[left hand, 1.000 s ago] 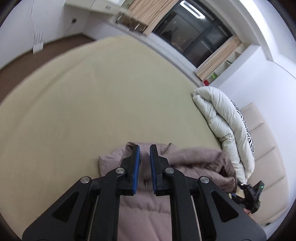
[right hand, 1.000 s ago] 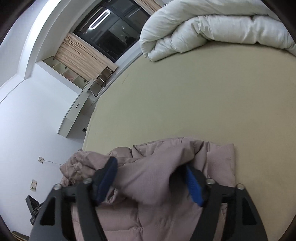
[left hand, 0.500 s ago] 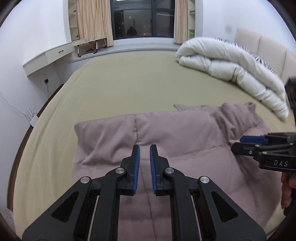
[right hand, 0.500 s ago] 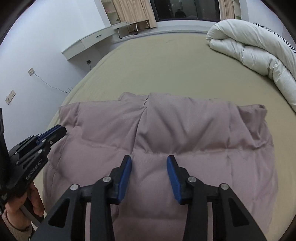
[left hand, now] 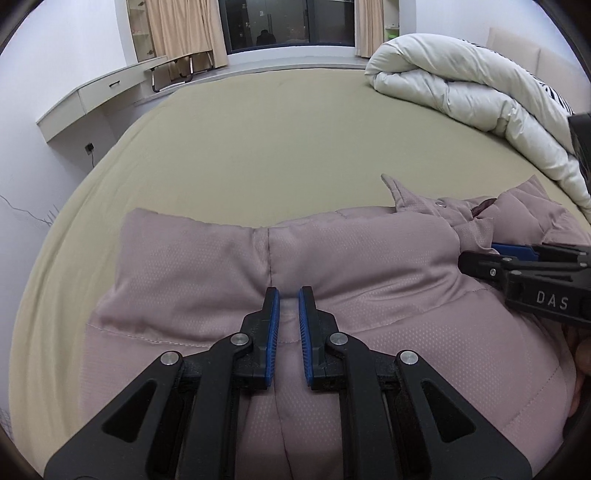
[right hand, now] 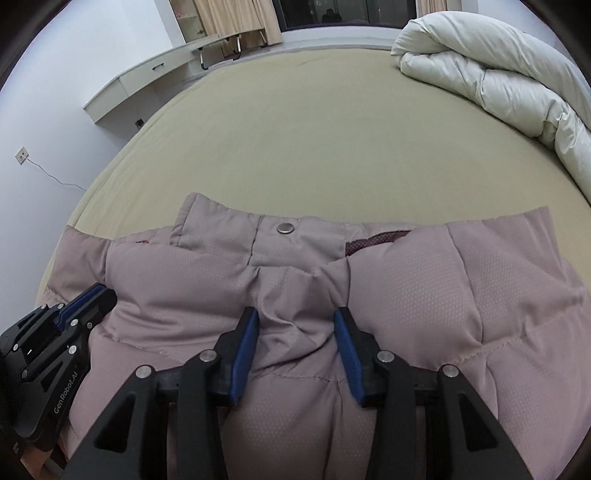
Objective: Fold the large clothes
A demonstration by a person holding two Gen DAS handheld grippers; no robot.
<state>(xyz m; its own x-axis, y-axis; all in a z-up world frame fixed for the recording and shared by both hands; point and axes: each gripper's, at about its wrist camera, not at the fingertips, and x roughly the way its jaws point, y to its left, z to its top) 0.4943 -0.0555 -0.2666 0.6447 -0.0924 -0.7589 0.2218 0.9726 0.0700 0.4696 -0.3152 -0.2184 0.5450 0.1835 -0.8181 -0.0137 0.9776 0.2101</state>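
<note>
A mauve puffer jacket (left hand: 369, 280) lies spread on the beige bed (left hand: 277, 140); it also shows in the right wrist view (right hand: 424, 295), with a metal snap (right hand: 285, 228) near its far edge. My left gripper (left hand: 289, 295) hovers just over the jacket's left part, its blue pads a narrow gap apart with nothing between them. My right gripper (right hand: 295, 315) is open, its jaws either side of a raised fold of jacket fabric by the front opening. Each gripper shows in the other's view: the right one (left hand: 495, 254), the left one (right hand: 88, 295).
A rolled white duvet (left hand: 461, 92) lies at the bed's far right. A white desk shelf (left hand: 103, 96) and folding chair stand beyond the bed's far left, with a dark window (left hand: 288, 22) and curtains behind. A wall (right hand: 37, 110) with a socket runs along the left.
Both grippers have dropped closer to the jacket. The right gripper's jaws have opened wider and now straddle a fold of fabric. The left gripper's gap is unchanged.
</note>
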